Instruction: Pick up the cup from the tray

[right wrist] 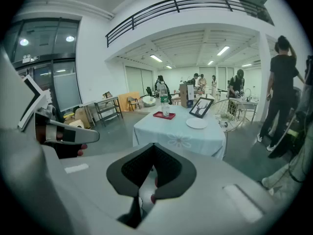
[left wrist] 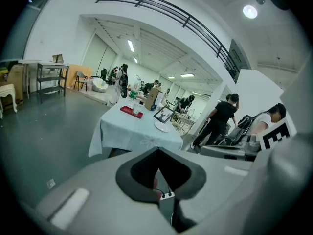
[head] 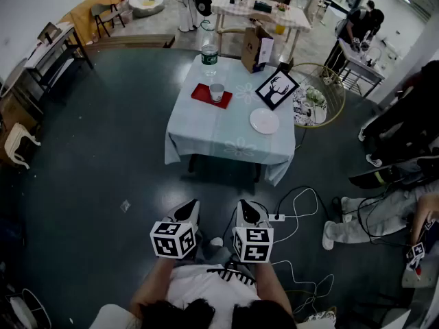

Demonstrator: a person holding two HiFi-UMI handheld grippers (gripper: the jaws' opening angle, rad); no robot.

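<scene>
A clear cup [head: 217,92] stands on a red tray [head: 203,94] at the far left of a table with a pale cloth [head: 233,139], well ahead of me across the dark floor. My left gripper [head: 186,212] and right gripper [head: 248,213] are held close to my body, far from the table, side by side. Both are shut with nothing between their jaws. In the left gripper view the cup [left wrist: 136,109] and tray [left wrist: 131,111] are small beyond the gripper [left wrist: 159,173]. The right gripper view shows the cup [right wrist: 166,112] on the tray [right wrist: 159,115] past the gripper [right wrist: 153,173].
On the table also stand a water bottle [head: 209,53], a brown paper bag [head: 254,49], a framed deer picture [head: 277,88] and a white plate [head: 264,120]. A round wire side table [head: 319,94] stands to its right. Cables and a power strip [head: 276,217] lie on the floor; people are at the right.
</scene>
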